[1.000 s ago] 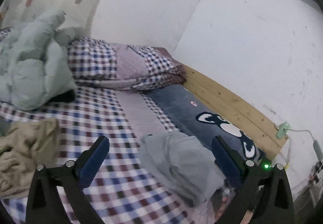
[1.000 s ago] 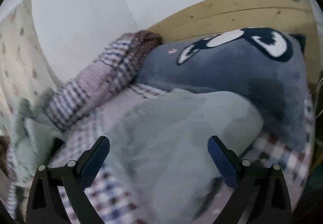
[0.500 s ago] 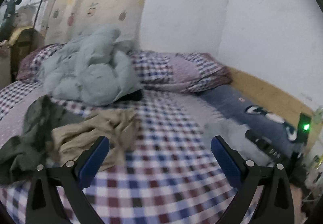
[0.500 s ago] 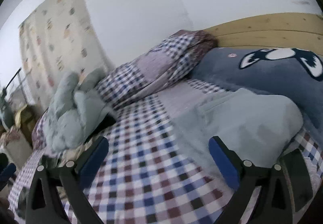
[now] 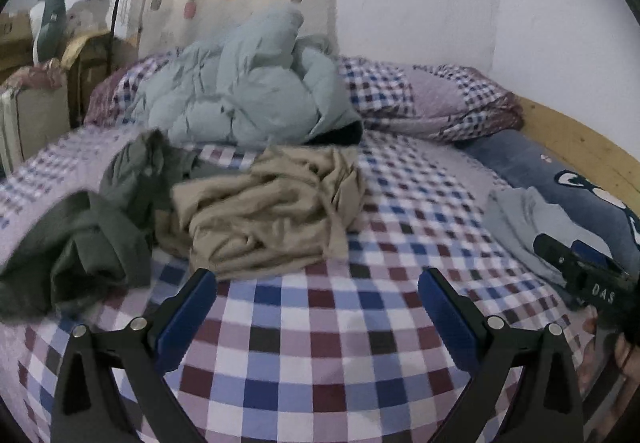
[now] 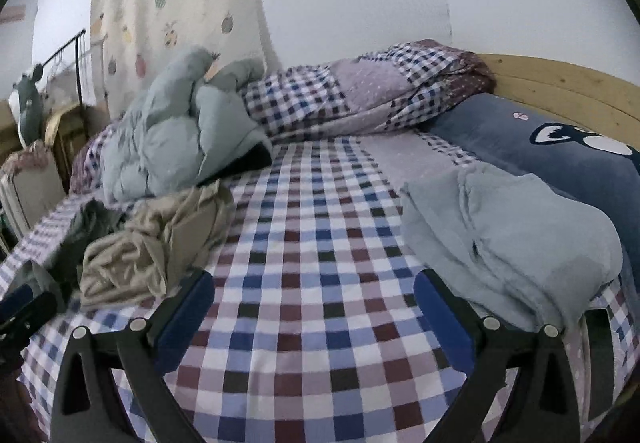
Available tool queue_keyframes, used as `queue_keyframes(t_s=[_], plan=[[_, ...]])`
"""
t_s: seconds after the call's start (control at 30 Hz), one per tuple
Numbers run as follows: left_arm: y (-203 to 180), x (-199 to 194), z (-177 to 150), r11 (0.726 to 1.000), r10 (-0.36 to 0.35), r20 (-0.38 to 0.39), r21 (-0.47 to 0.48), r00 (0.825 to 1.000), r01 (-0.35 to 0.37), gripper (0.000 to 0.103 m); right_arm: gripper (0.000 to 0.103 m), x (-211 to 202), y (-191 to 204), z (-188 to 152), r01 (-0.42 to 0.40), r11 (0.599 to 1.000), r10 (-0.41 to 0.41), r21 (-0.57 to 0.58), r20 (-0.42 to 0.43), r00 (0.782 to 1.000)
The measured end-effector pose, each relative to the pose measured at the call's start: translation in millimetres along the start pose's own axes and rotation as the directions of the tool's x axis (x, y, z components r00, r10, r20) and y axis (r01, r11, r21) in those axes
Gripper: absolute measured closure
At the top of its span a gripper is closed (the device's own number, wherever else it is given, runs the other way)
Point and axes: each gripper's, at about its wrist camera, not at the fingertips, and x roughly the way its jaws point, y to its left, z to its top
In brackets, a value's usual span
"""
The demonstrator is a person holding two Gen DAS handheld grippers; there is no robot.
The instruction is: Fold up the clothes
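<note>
A crumpled beige garment (image 5: 264, 211) lies on the checked bed sheet (image 5: 320, 343), just beyond my left gripper (image 5: 316, 283), which is open and empty. A crumpled dark green garment (image 5: 80, 243) lies left of it. A folded light grey garment (image 6: 504, 235) rests at the right against a navy pillow (image 6: 560, 151). It also shows in the left wrist view (image 5: 524, 227). My right gripper (image 6: 314, 285) is open and empty above the sheet, with the grey garment by its right finger. The beige garment (image 6: 156, 239) sits at its left.
A pale blue duvet (image 5: 244, 83) and a checked folded quilt (image 5: 424, 99) lie at the back by the wall. A wooden headboard (image 6: 560, 83) runs along the right. Boxes and a clothes rail (image 5: 48, 55) stand at the far left.
Both grippers have swung left, away from the folded grey garment, and pulled back. The beige and green garments have come into view in front of the left gripper.
</note>
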Motion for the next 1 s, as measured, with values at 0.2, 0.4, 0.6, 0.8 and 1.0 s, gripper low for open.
queue_keyframes(t_s=[0.2, 0.4, 0.6, 0.8, 1.0], plan=[[-0.5, 19.3, -7.2, 0.999, 0.041, -0.014, -0.013, 0.999, -0.041, 0.001, 0.001, 15.4, 16.5, -18.1, -0.006, 0.996, 0.002, -0.090, -0.051, 0.999], [-13.3, 33.2, -16.1, 0.996, 0.062, -0.018, 0.068, 0.998, -0.061, 0.001, 0.001, 31.0, 23.0, -31.6, -0.017, 0.993, 0.007, -0.118, -0.085, 0.996], [-19.3, 50.0, -27.7, 0.994, 0.059, -0.072, 0.096, 0.996, -0.052, 0.001, 0.001, 46.7, 20.0, -40.1, -0.019, 0.995, 0.006, -0.099, -0.133, 0.991], [-17.7, 59.9, -35.1, 0.993, 0.067, -0.100, 0.102, 0.993, -0.057, 0.001, 0.001, 59.4, 19.1, -51.3, -0.001, 0.993, -0.019, -0.116, -0.174, 0.985], [-10.9, 74.0, -39.9, 0.996, 0.065, -0.148, 0.062, 0.987, -0.056, 0.001, 0.001, 73.6, 19.9, -67.2, 0.000, 0.990, -0.031, -0.143, -0.213, 0.976]])
